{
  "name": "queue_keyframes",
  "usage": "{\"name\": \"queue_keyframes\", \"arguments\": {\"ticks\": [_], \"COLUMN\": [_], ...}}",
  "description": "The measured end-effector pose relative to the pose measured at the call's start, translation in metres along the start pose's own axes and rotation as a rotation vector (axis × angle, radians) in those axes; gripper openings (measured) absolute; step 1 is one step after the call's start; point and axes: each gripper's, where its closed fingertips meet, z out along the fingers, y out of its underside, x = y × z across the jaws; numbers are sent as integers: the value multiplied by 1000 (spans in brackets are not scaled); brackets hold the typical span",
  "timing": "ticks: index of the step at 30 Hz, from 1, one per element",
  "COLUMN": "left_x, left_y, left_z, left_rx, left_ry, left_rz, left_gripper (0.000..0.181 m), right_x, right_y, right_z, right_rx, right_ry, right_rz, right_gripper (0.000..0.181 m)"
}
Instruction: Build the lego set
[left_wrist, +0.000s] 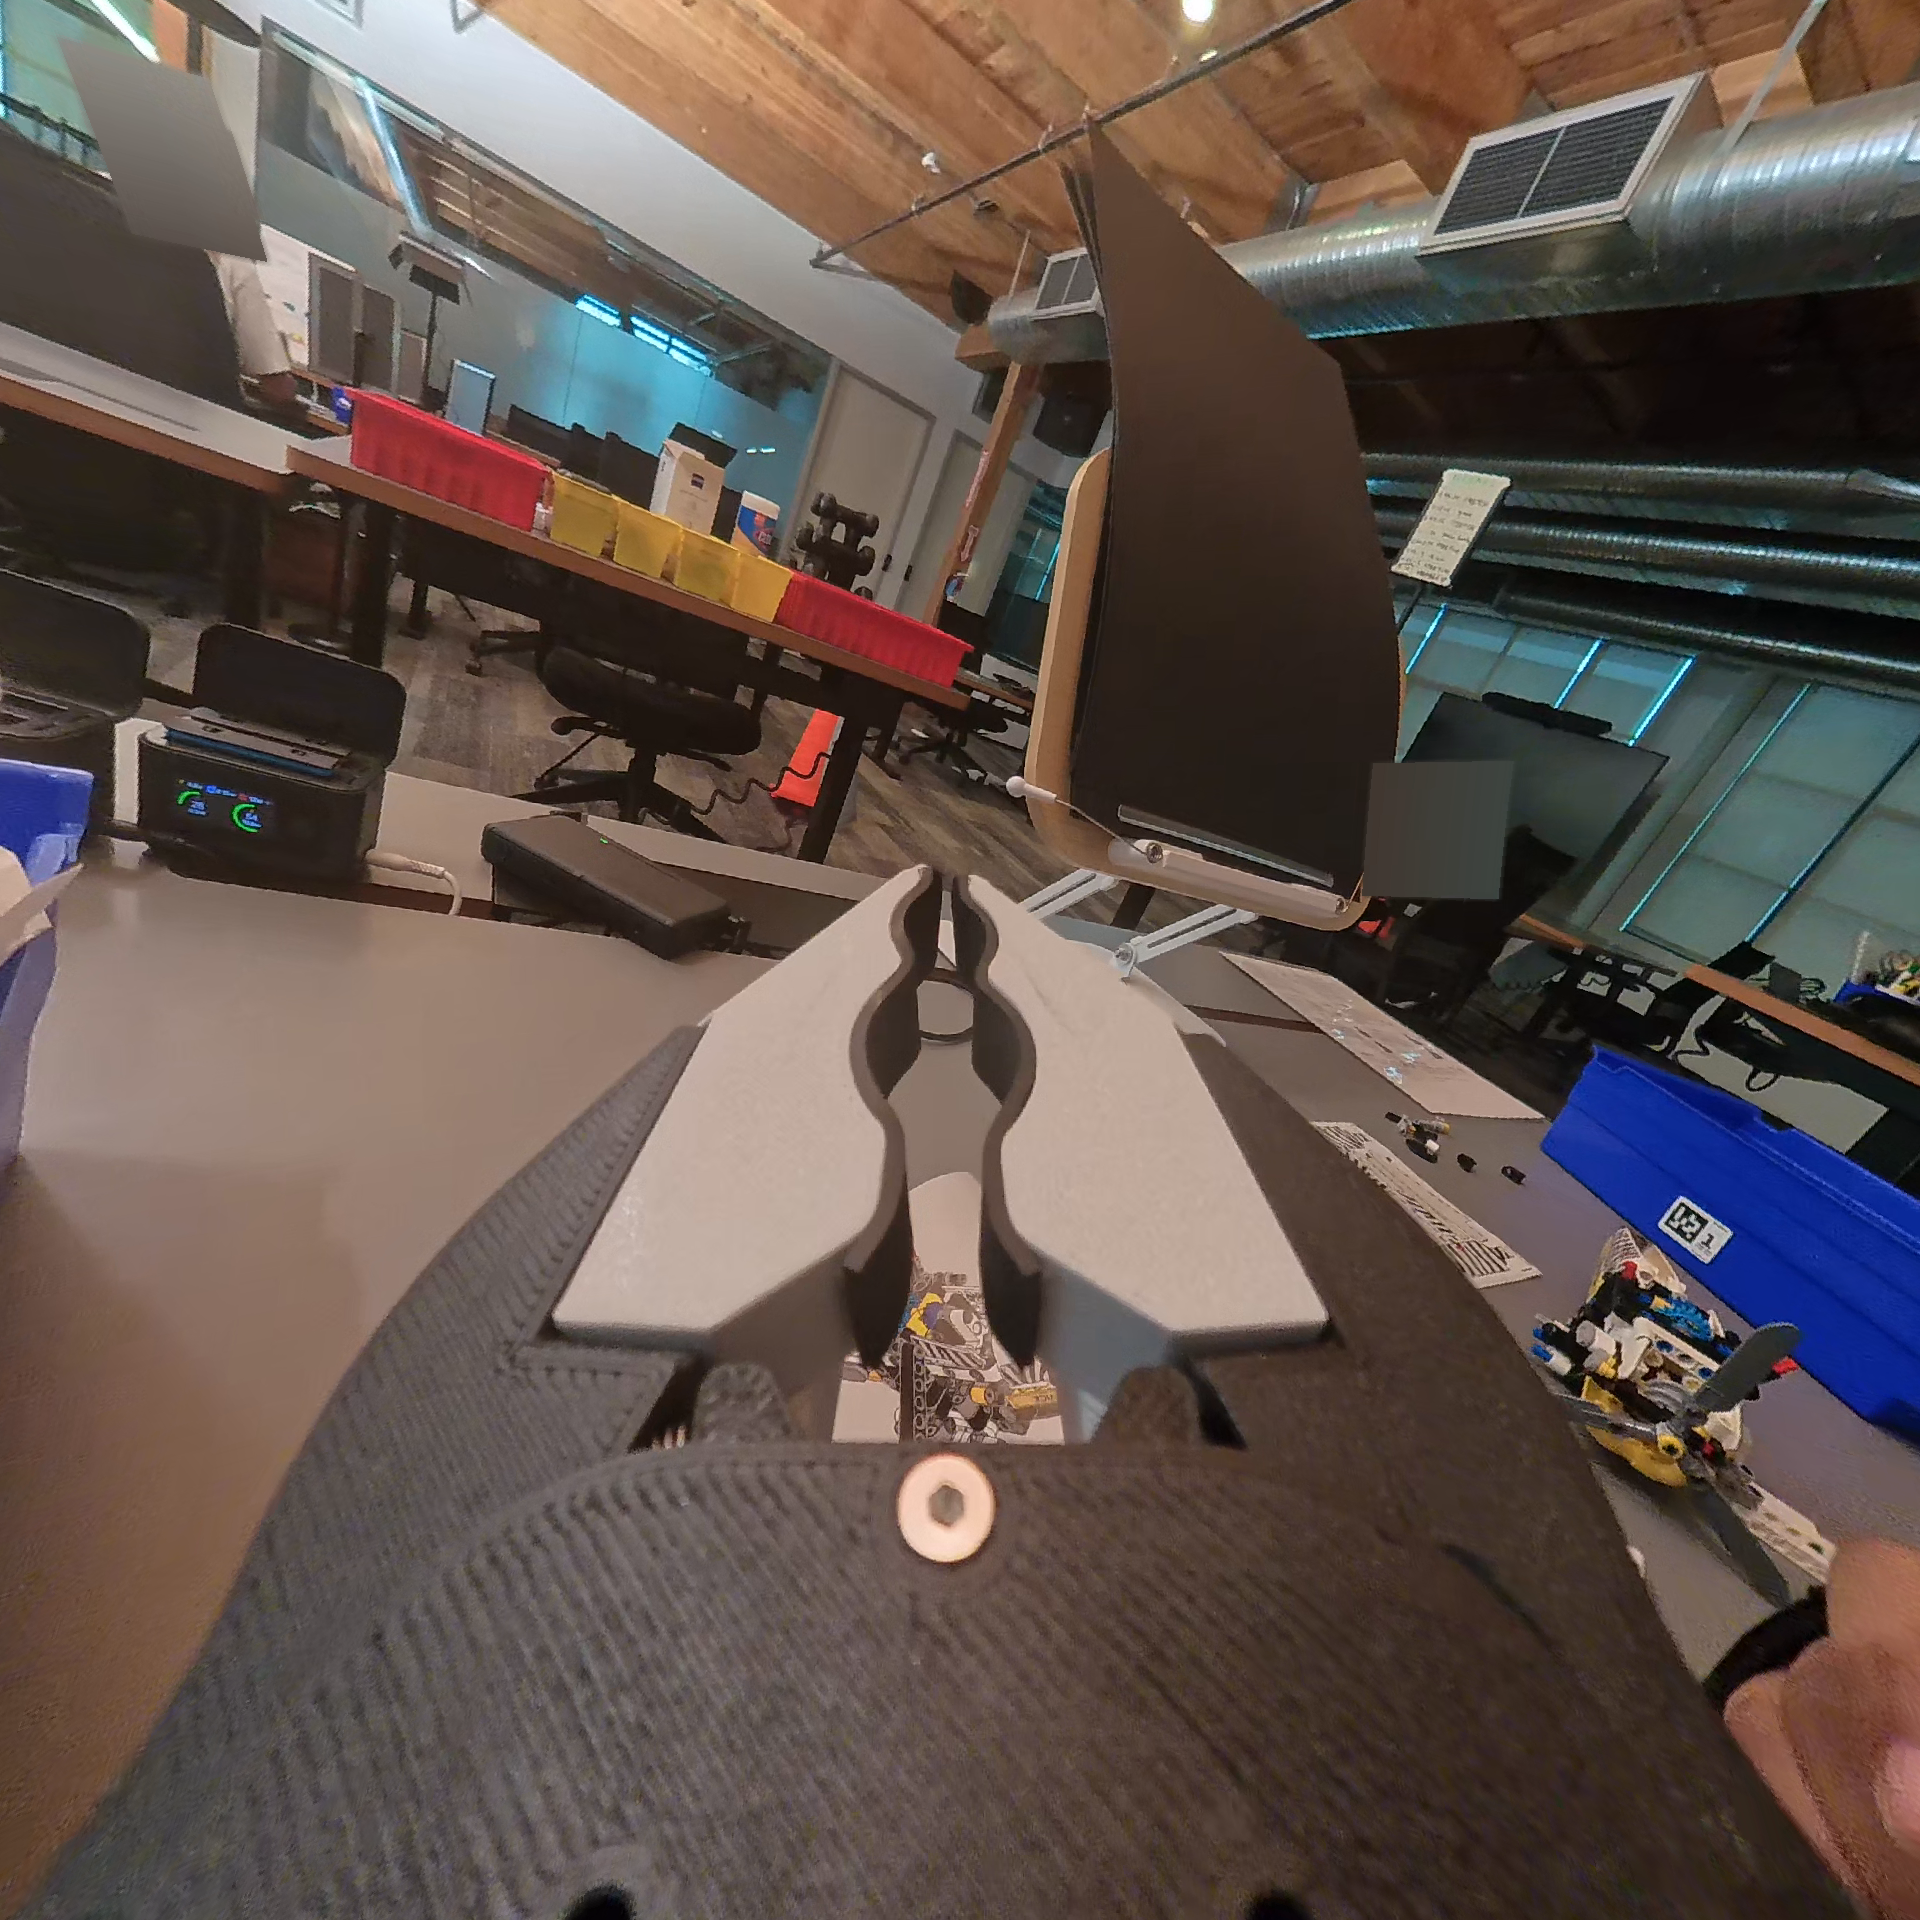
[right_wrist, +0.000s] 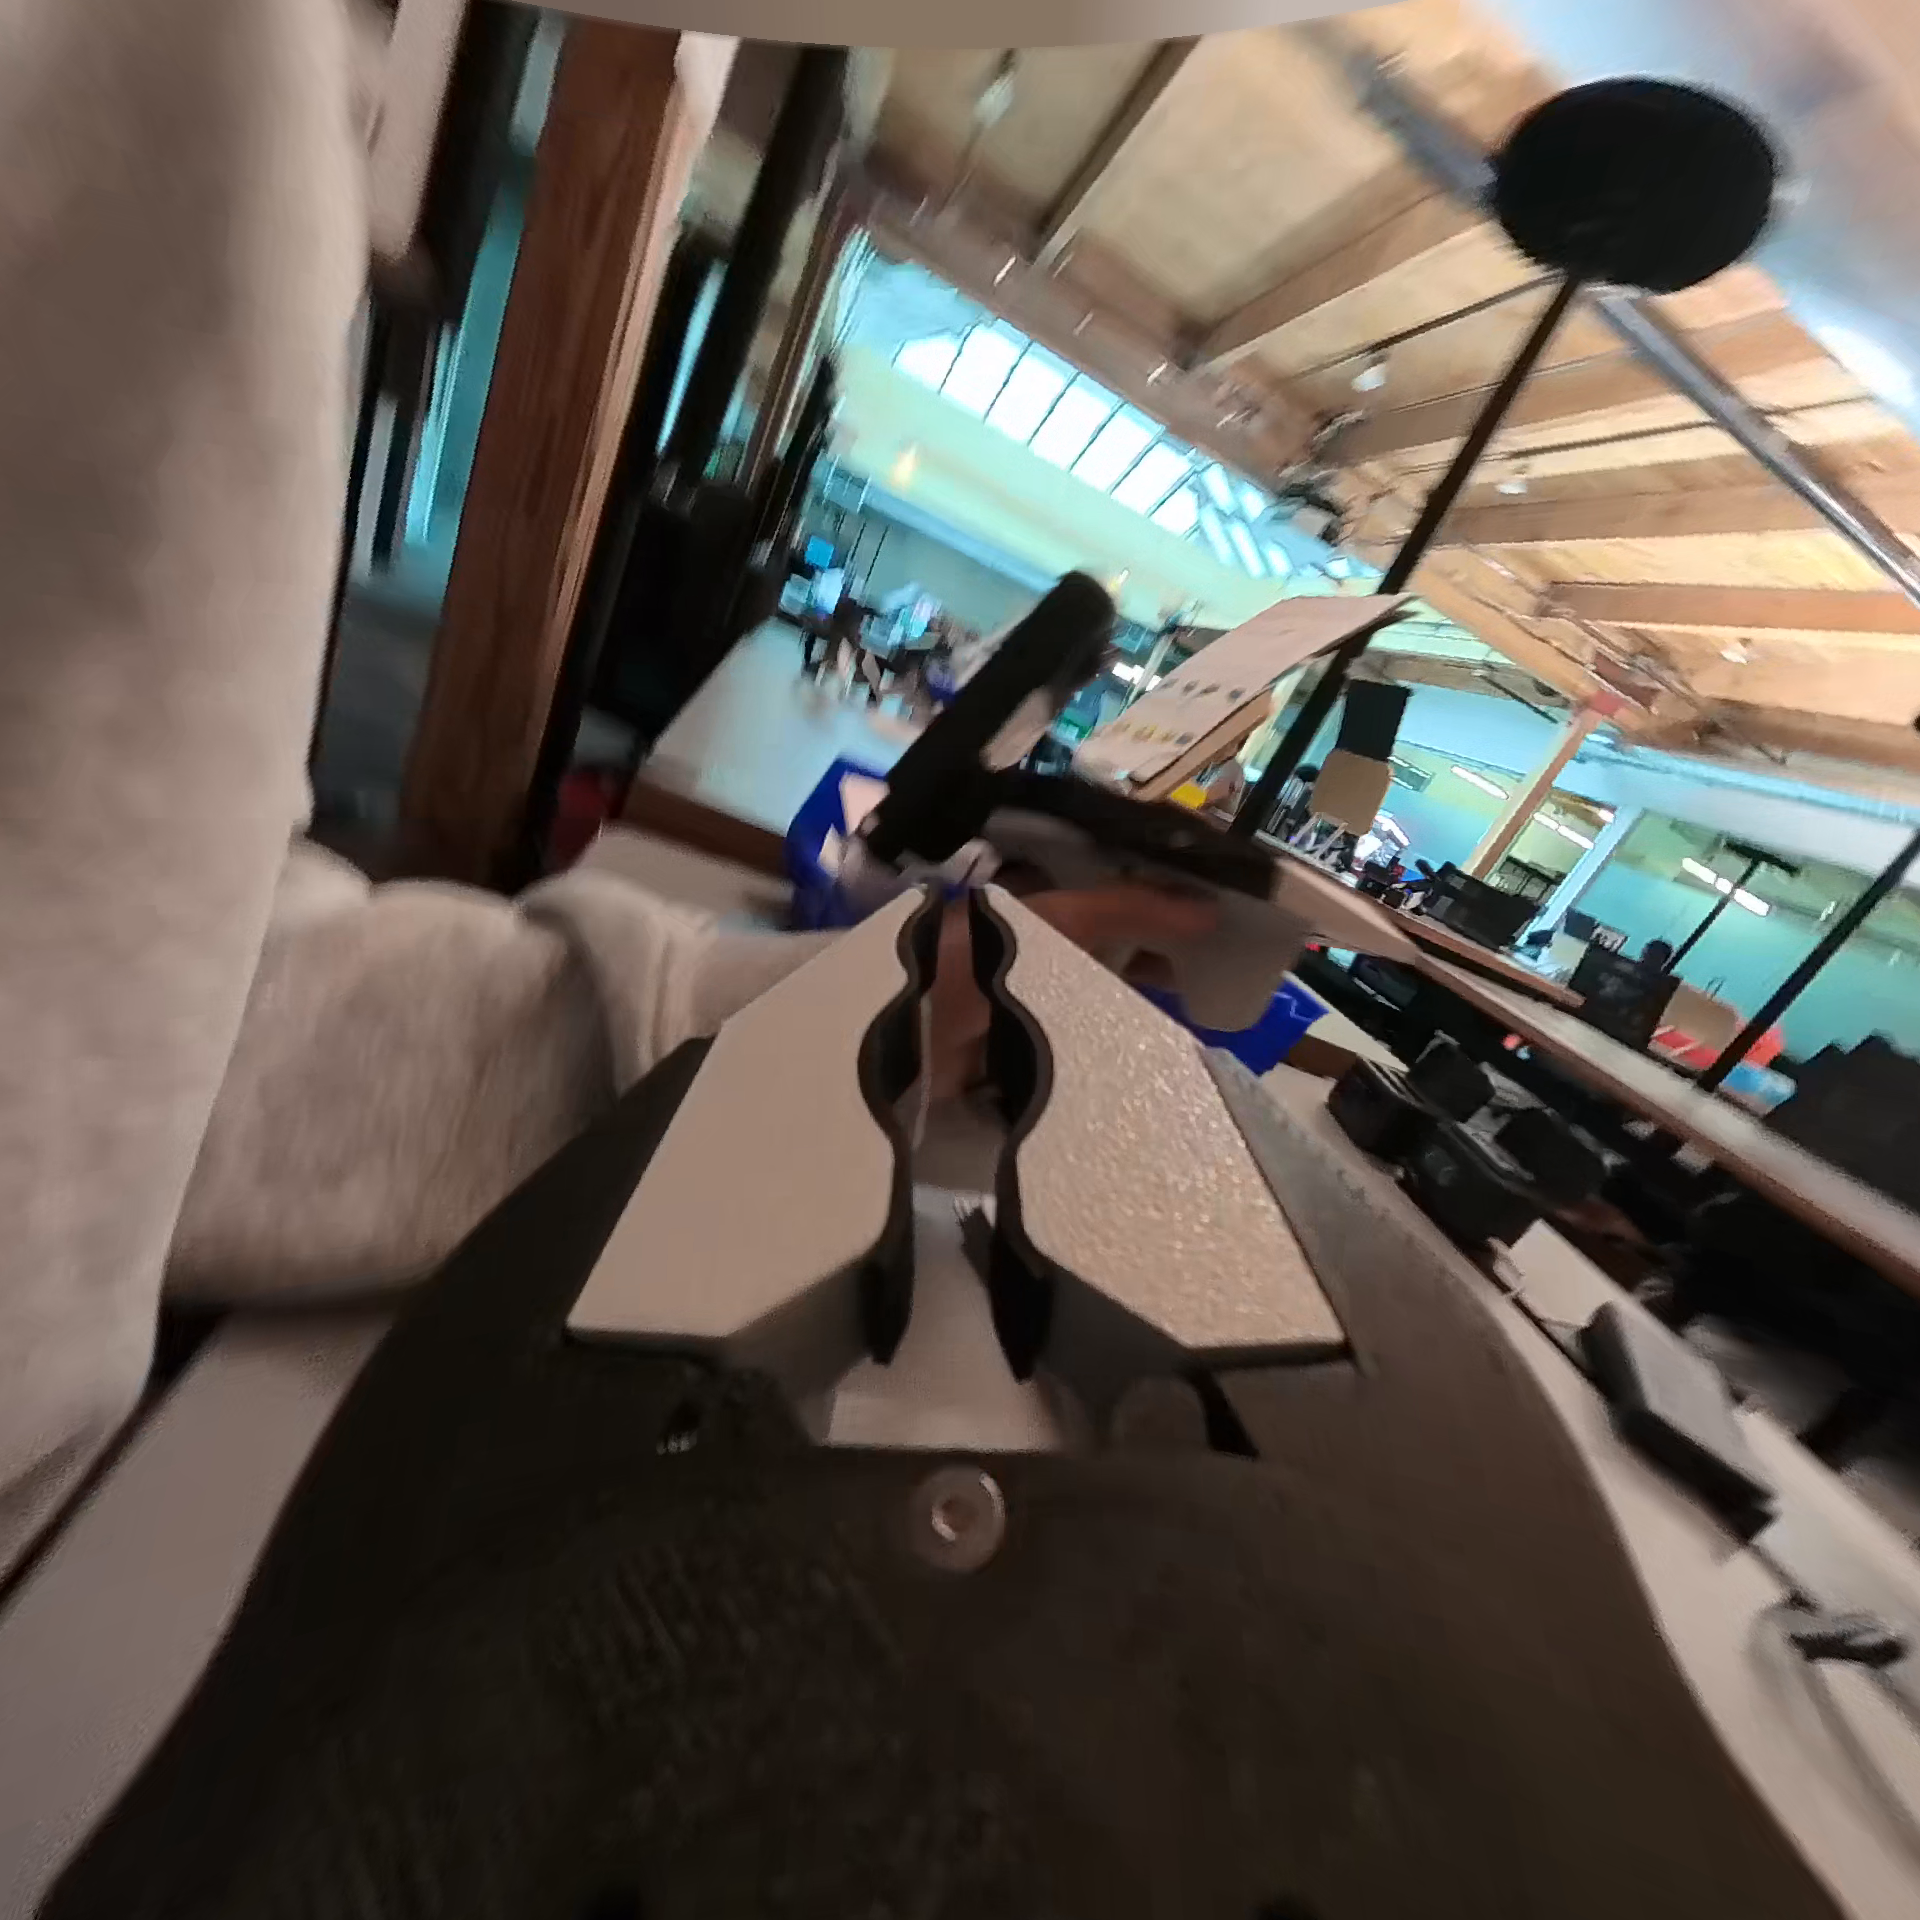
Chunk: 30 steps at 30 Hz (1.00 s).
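Note:
In the left wrist view my left gripper is shut with nothing seen between its tips, raised over the grey table. The open instruction booklet lies beneath it, seen through the finger gap. A black ring lies on the table beyond. The part-built lego model, yellow, white and blue with a grey propeller, sits at the right. A few small loose pieces lie farther back. The right wrist view is blurred; my right gripper is shut and empty, pointing at the left gripper farther off.
A blue bin stands right of the model, another blue bin at the far left. A book stand with a black board stands behind. Printed sheets lie by the loose pieces. A grey sleeve fills the left of the right wrist view. Tip to tip, the grippers are about 20 centimetres apart.

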Motion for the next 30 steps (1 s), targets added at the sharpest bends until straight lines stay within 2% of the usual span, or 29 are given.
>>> {"name": "queue_keyframes", "arguments": {"ticks": [4, 30], "left_x": [0, 0], "left_y": [2, 3], "left_z": [1, 2], "left_rx": [-7, -10], "left_ry": [-1, 8], "left_rz": [0, -21], "left_gripper": [0, 2], "right_x": [-13, -5], "right_y": [8, 11], "right_z": [4, 2], "right_rx": [-41, -44], "right_ry": [-32, -10], "right_rz": [-79, -56], "right_gripper": [1, 1]}}
